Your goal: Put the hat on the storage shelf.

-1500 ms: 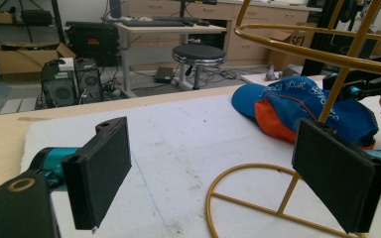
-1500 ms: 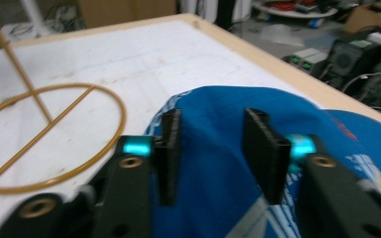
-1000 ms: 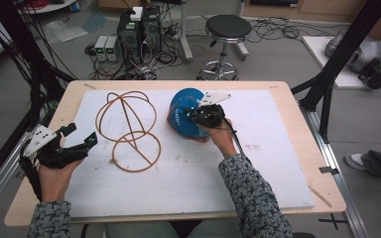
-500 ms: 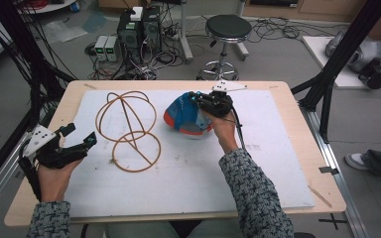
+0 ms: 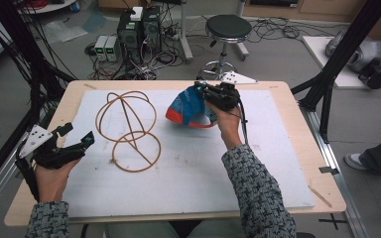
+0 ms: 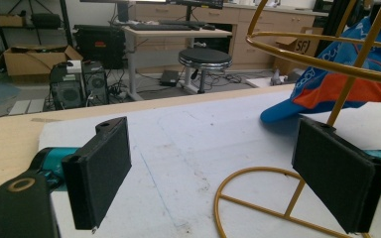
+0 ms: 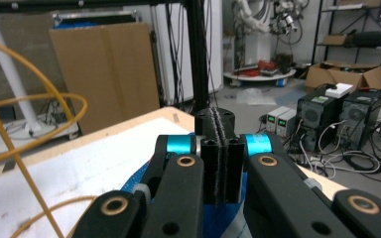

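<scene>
A blue and orange cap (image 5: 188, 108) hangs tilted above the white mat near the table's far side, with my right gripper (image 5: 201, 89) shut on its top edge. In the right gripper view the jaws of the right gripper (image 7: 219, 129) are pressed together, with the cap's blue cloth (image 7: 228, 218) below them. A golden wire stand (image 5: 136, 171), a round cage on a ring base, stands left of the cap. My left gripper (image 5: 87, 141) is held open at the table's left edge and points at the stand. Between its wide-apart jaws (image 6: 213, 173) I see the stand (image 6: 302, 58) and the cap (image 6: 327, 87).
A white mat (image 5: 203, 173) covers most of the wooden table (image 5: 297, 129). Black frame posts (image 5: 327, 84) rise at both sides. A stool (image 5: 227, 27) and computer boxes (image 5: 139, 25) with cables stand on the floor beyond the far edge.
My right gripper has risen and moved toward the far edge with the cap, which now hangs tilted off the mat. The left gripper and the wire stand have stayed put.
</scene>
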Demonstrator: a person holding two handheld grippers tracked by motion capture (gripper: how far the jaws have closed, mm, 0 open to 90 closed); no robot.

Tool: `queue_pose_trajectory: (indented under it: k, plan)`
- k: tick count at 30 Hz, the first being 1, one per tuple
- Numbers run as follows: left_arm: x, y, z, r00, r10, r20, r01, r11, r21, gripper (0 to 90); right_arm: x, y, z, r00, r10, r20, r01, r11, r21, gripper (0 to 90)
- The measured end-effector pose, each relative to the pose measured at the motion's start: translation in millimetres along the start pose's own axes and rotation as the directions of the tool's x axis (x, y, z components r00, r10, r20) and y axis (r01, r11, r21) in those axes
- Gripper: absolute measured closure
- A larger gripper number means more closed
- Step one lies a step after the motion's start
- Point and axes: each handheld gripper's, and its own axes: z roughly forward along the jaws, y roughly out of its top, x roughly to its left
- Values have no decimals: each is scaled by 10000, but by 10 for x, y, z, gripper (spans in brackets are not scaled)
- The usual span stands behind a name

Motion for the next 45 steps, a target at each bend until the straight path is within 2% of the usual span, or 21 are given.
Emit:
queue_pose_trajectory:
  k: [10,18,24,30,34,35,41,45]
  plan:
    - [11,19,-23,10000,-31,-32,31,9999,-103,157,24,352,44,9987,-67,513,87,9992,-397,900]
    - [40,36,-60,9999,-77,-120,74,9998,-196,157,96,604,60,9997,24,254,3,9944,-1053,900]
    - [70,39,-84,9998,-121,-168,117,9996,-245,157,155,771,79,9998,-11,209,36,9929,-1190,900]
    - [100,57,-124,9995,-110,-291,101,9995,-315,157,271,943,101,9999,-117,72,125,9921,-1248,900]
    - [137,67,-166,9989,-170,-441,152,9991,-404,157,377,1061,132,9998,-201,-65,190,9894,-1439,900]
    - [151,77,-187,9985,-211,-499,188,9987,-464,157,440,1120,155,9996,-276,-107,257,9881,-1513,900]
    - [176,95,-226,9980,-230,-587,196,9982,-575,157,594,1232,214,9986,-489,-223,445,9853,-1649,900]
    - [180,106,-241,9979,-260,-597,222,9977,-636,157,645,1264,236,9985,-435,-333,373,9853,-1665,900]
